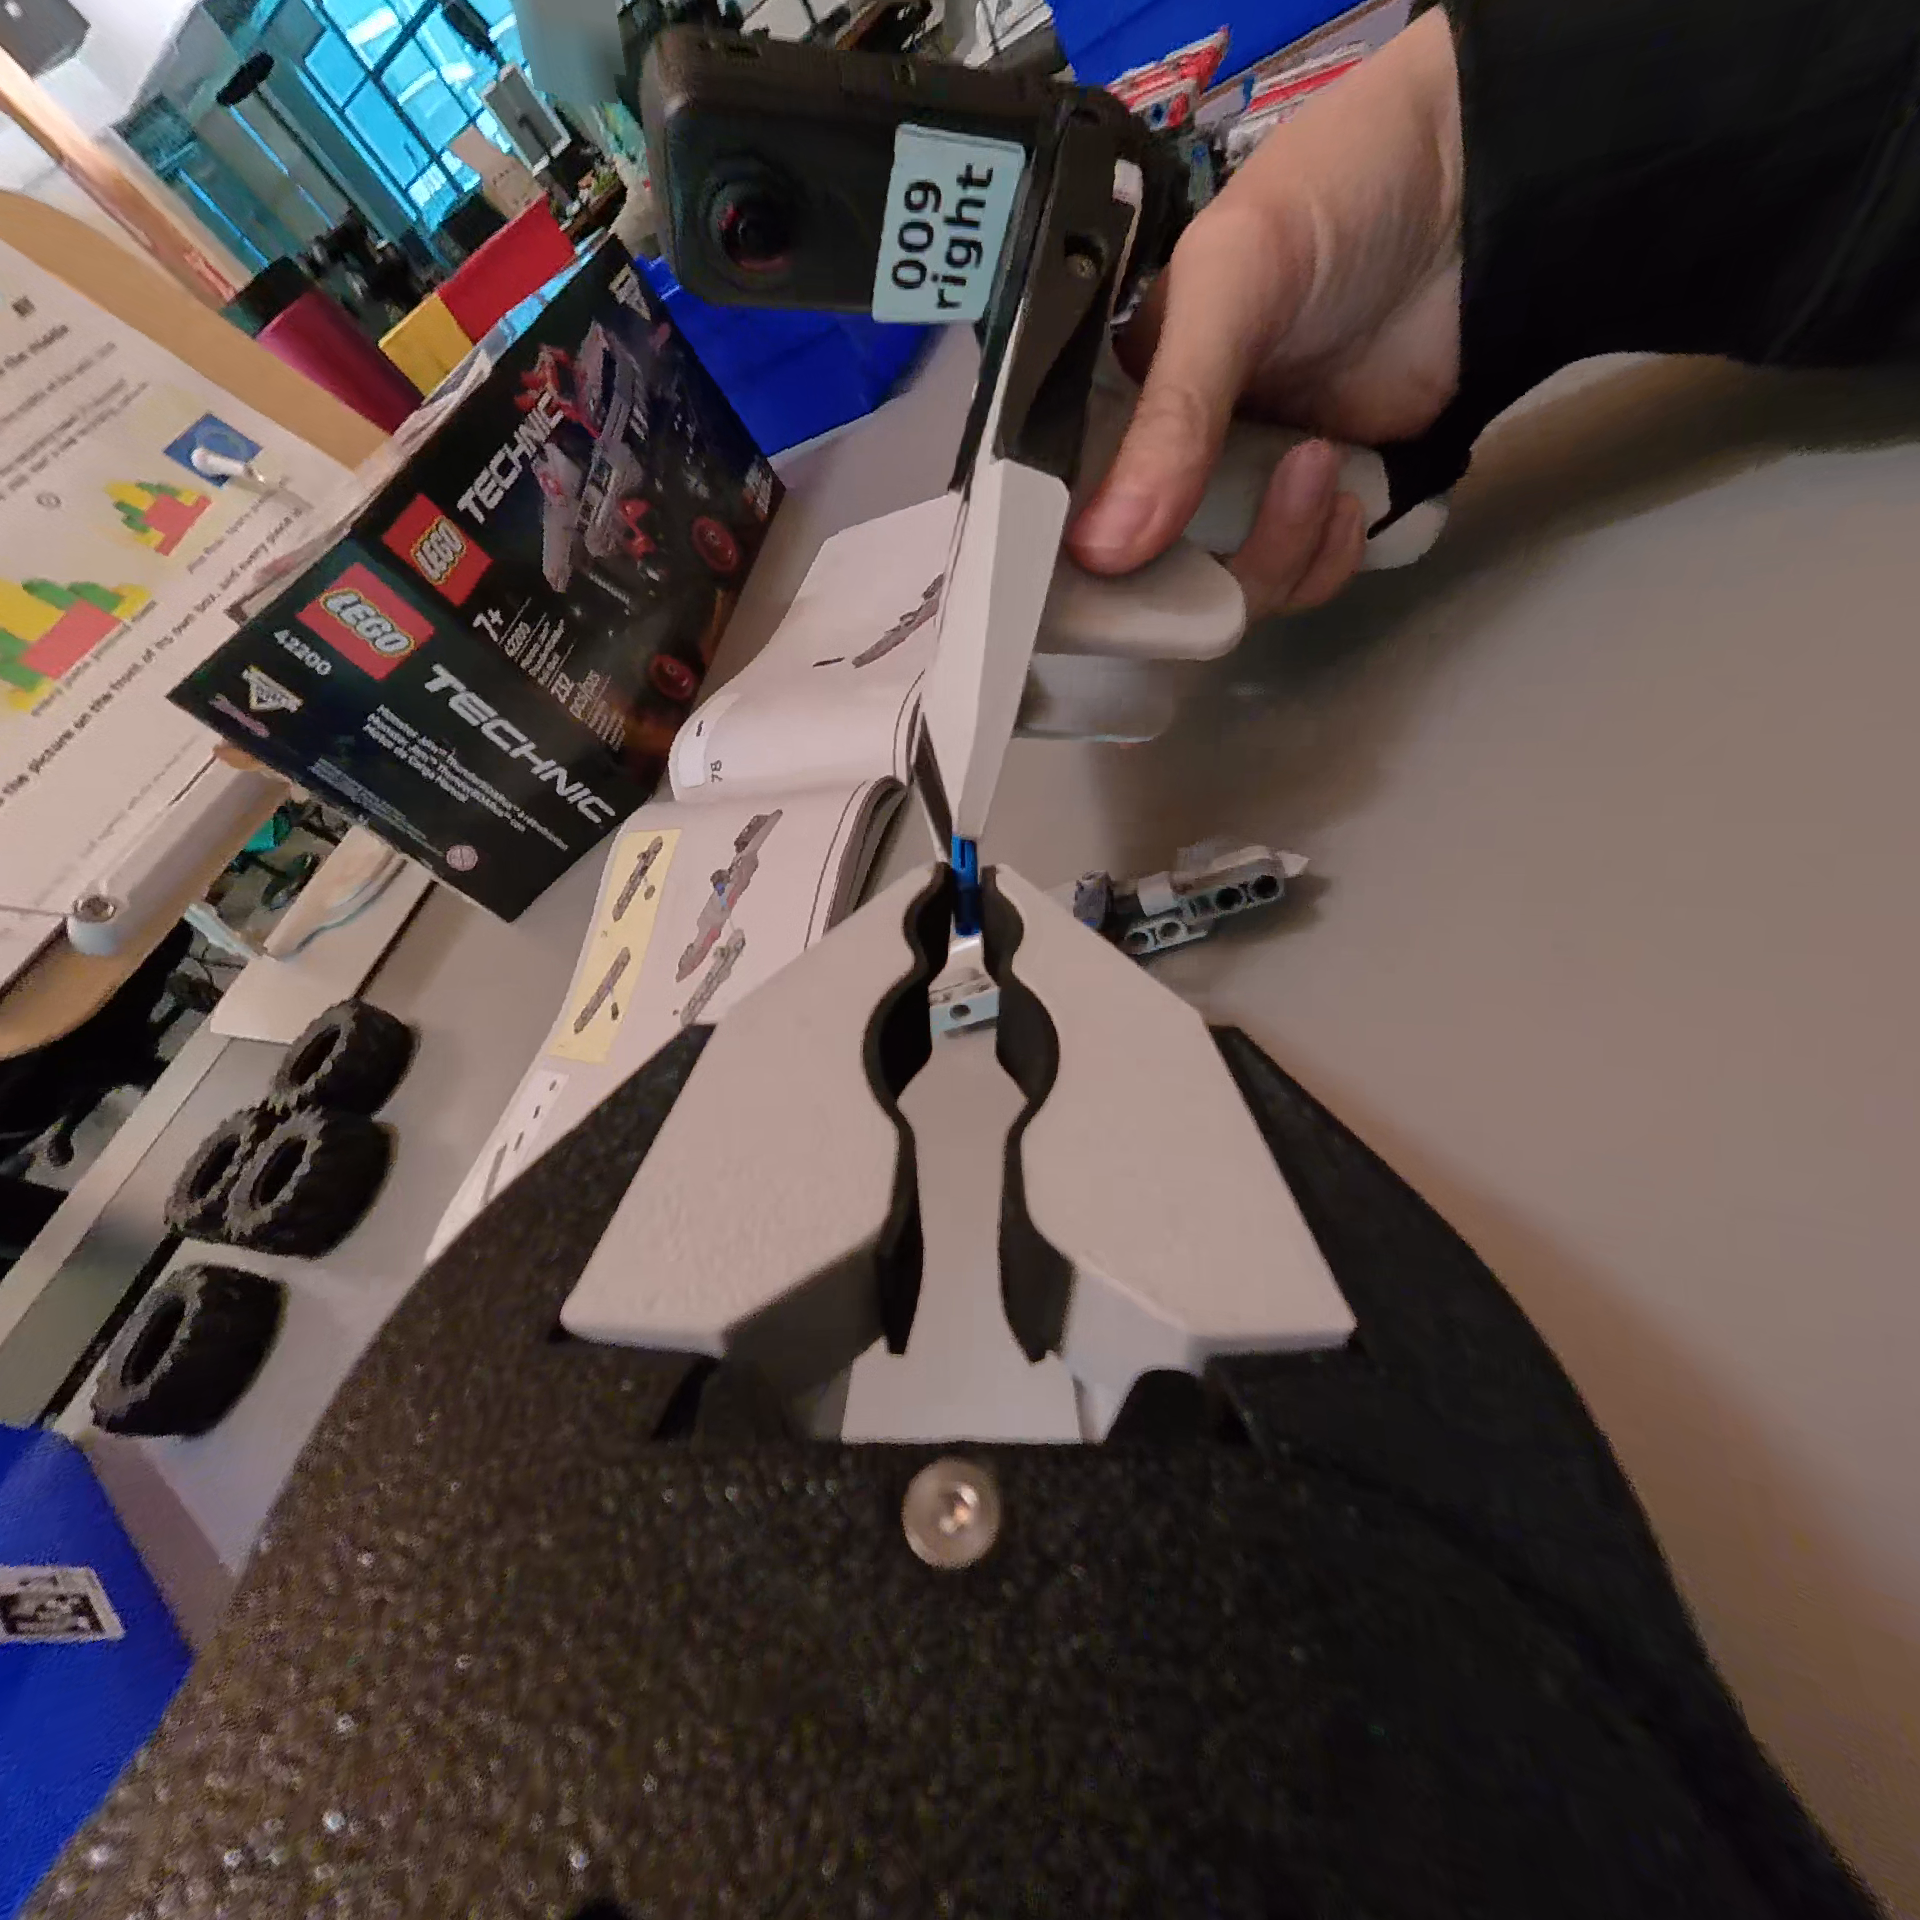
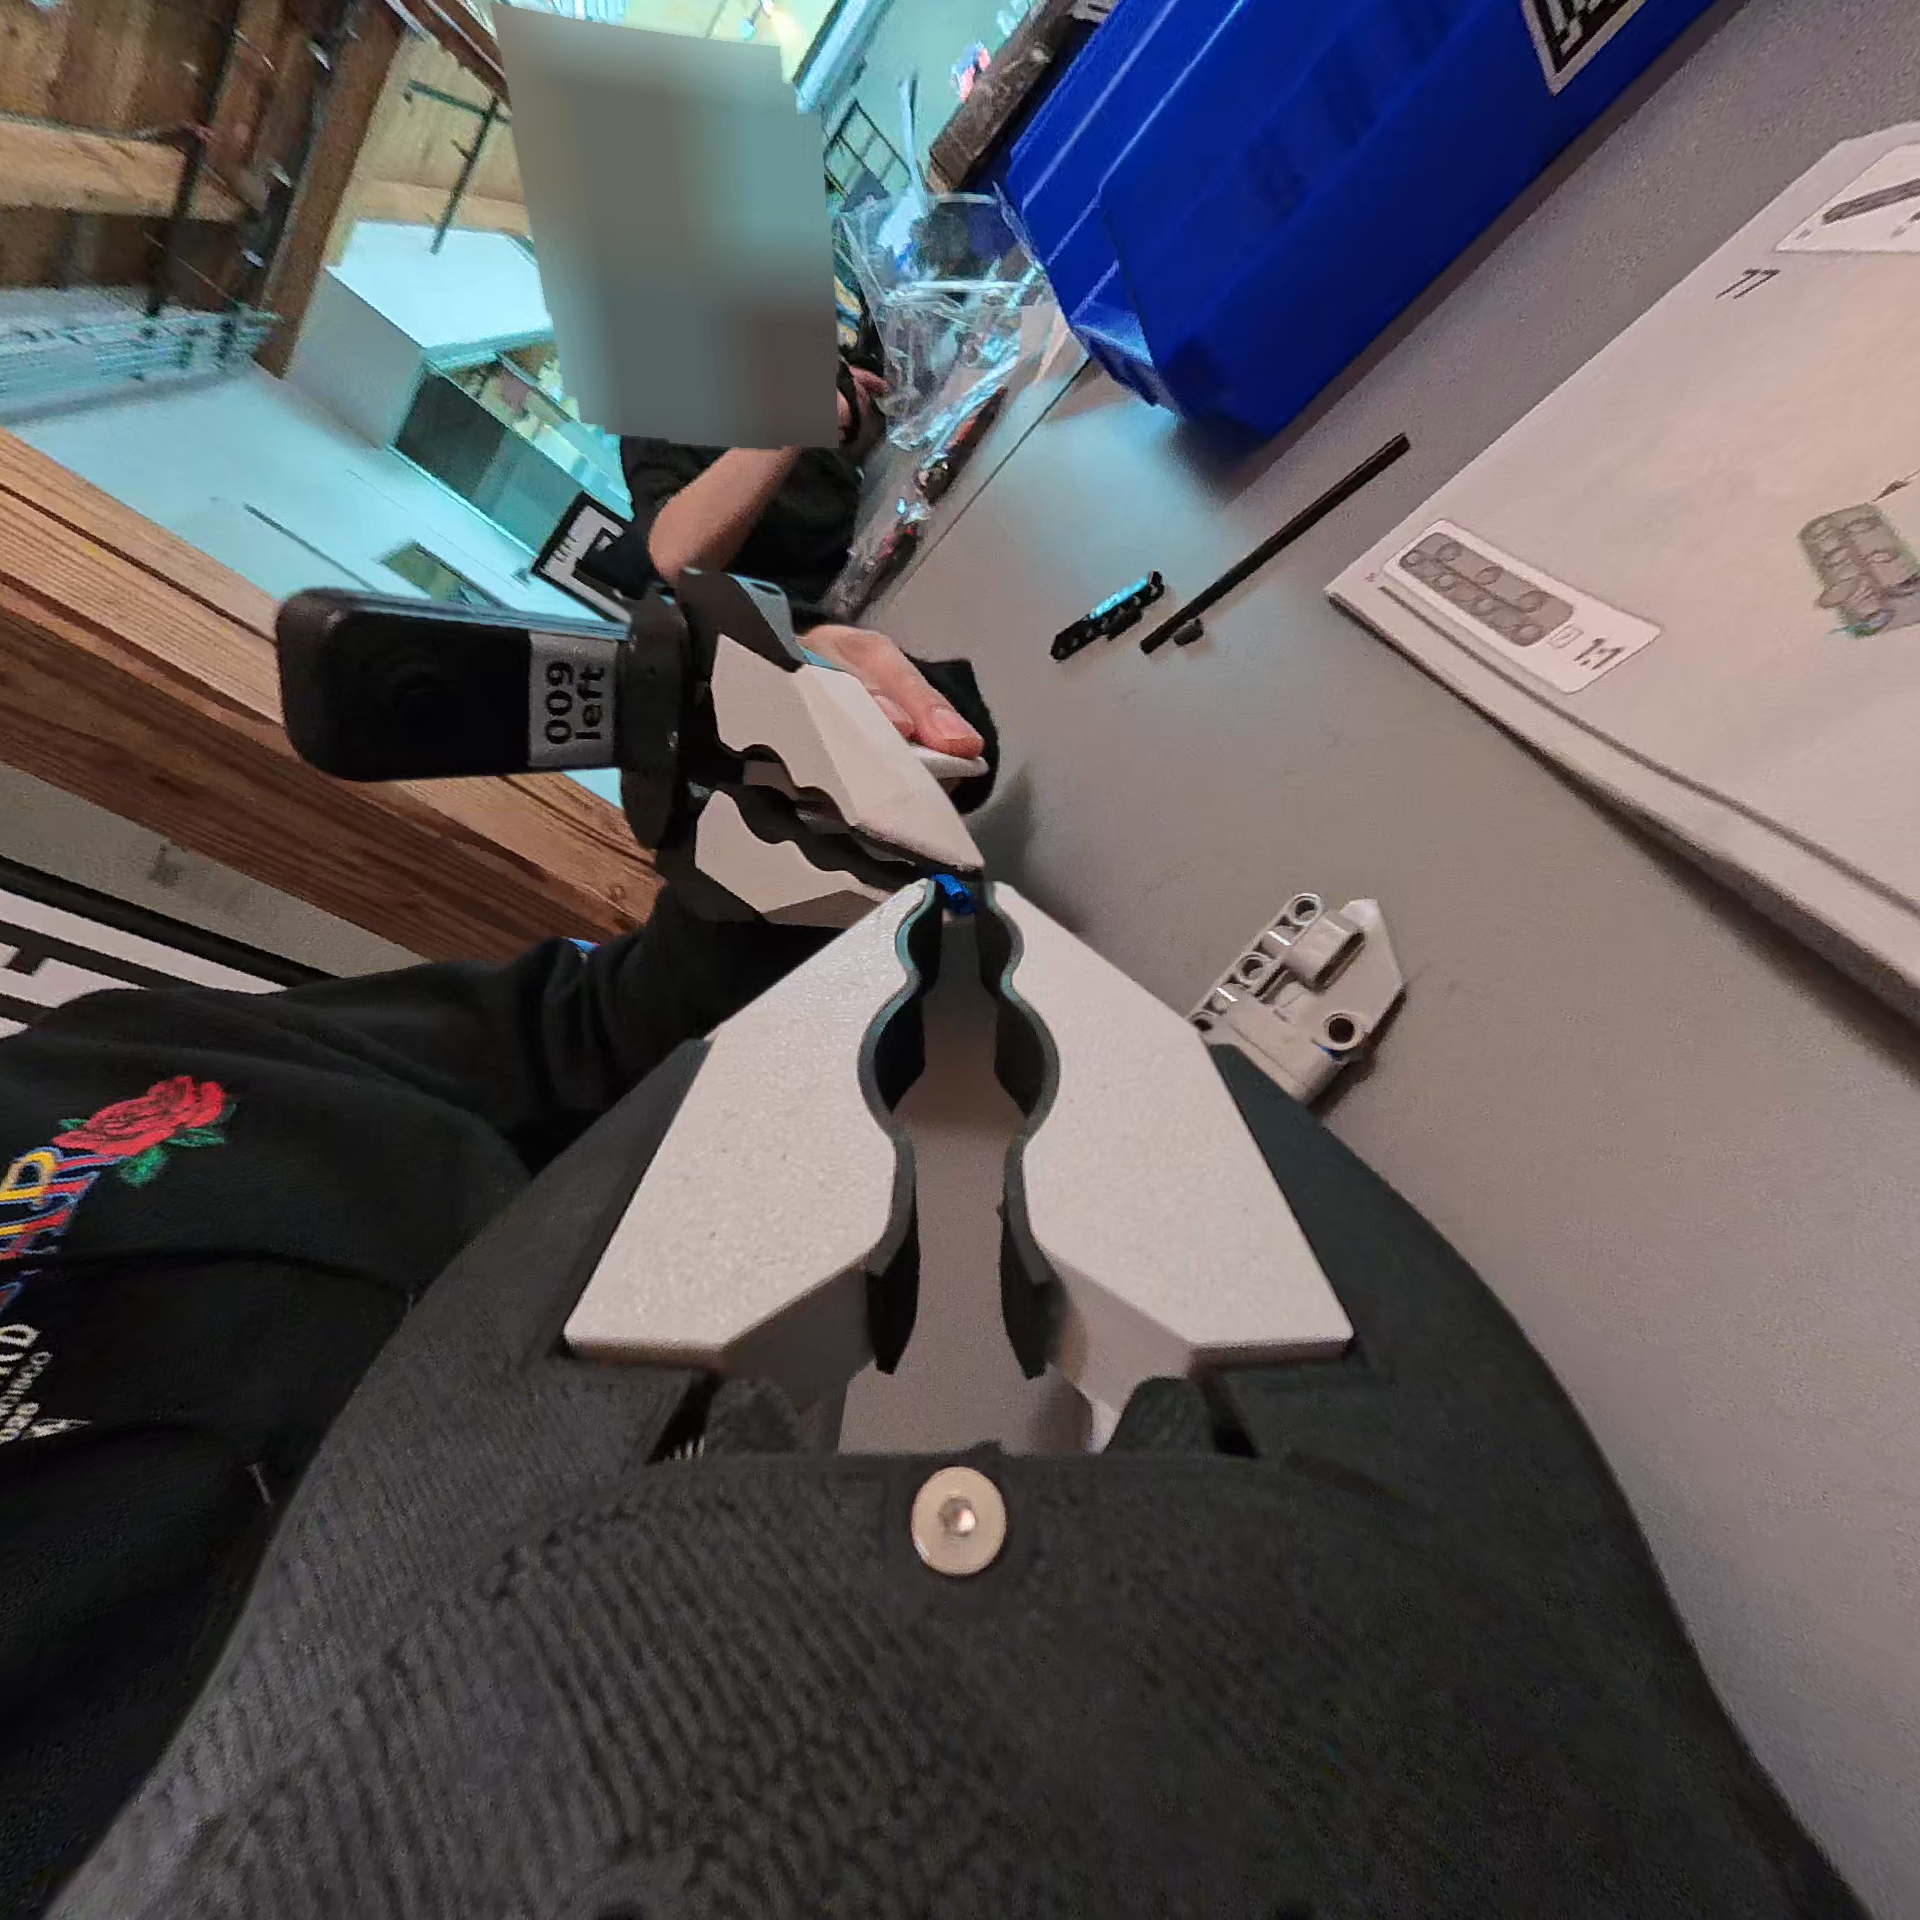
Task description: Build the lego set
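Observation:
My left gripper (image 1: 966, 881) is shut on a small blue pin (image 1: 966, 899) at its fingertips. A small grey piece (image 1: 966, 1006) with a hole shows in the gap just behind the tips. My right gripper (image 2: 961, 902) comes tip to tip with it and is also closed on the blue pin (image 2: 954, 896). In the left wrist view the right gripper (image 1: 961, 826) comes down from above, held by a hand (image 1: 1278, 395). In the right wrist view the left gripper (image 2: 951, 864) comes in from the left. Both are held above the grey table. A grey part-built assembly (image 1: 1195, 899) (image 2: 1299, 987) lies on the table just beyond.
An open instruction booklet (image 1: 727, 894) (image 2: 1662, 644) lies on the table. The set's black box (image 1: 499, 644) stands behind it. Several black tyres (image 1: 281, 1153) sit at the left. A black axle (image 2: 1278, 540), a short black beam (image 2: 1107, 613) and a blue bin (image 2: 1299, 208) lie farther off. The tips of both grippers are at nearly the same place.

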A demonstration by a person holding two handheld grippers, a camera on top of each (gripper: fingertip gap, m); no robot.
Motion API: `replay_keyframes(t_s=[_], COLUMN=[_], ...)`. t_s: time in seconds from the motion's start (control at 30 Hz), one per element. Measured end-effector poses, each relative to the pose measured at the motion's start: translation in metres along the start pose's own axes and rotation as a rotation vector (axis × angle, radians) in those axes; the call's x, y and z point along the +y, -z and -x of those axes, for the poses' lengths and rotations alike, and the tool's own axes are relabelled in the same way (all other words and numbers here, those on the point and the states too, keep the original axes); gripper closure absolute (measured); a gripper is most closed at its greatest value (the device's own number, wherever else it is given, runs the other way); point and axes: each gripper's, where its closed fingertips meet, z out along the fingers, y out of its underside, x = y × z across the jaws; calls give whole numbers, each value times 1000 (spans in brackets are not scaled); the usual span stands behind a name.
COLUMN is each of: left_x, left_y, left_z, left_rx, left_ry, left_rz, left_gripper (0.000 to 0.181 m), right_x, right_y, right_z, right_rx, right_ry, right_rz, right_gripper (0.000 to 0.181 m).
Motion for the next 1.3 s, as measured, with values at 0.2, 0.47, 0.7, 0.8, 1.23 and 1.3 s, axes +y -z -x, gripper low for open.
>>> replay_keyframes(t_s=[0.2,0.47,0.7,0.8,1.23,1.3], left_x=[16,35,37,27,27,28], left_y=[5,-2,-7,-4,20,21], left_z=[10,29,56,51,45,38], left_rx=[-33,90,72,154,137,145], left_ry=[113,310,451,550,590,594], left_rz=[132,239,98,6,-77,-64], left_gripper=[179,179,179,179,179,179], right_x=[-10,-18,-25,-20,-4,-2], right_y=[13,20,18,16,7,6], right_z=[-33,-61,-74,-85,-91,-90], right_rx=[150,303,416,427,338,356], right_ry=[63,255,401,314,89,129], right_rz=[79,89,101,144,221,237], right_gripper=[152,156,169,173,181,181])
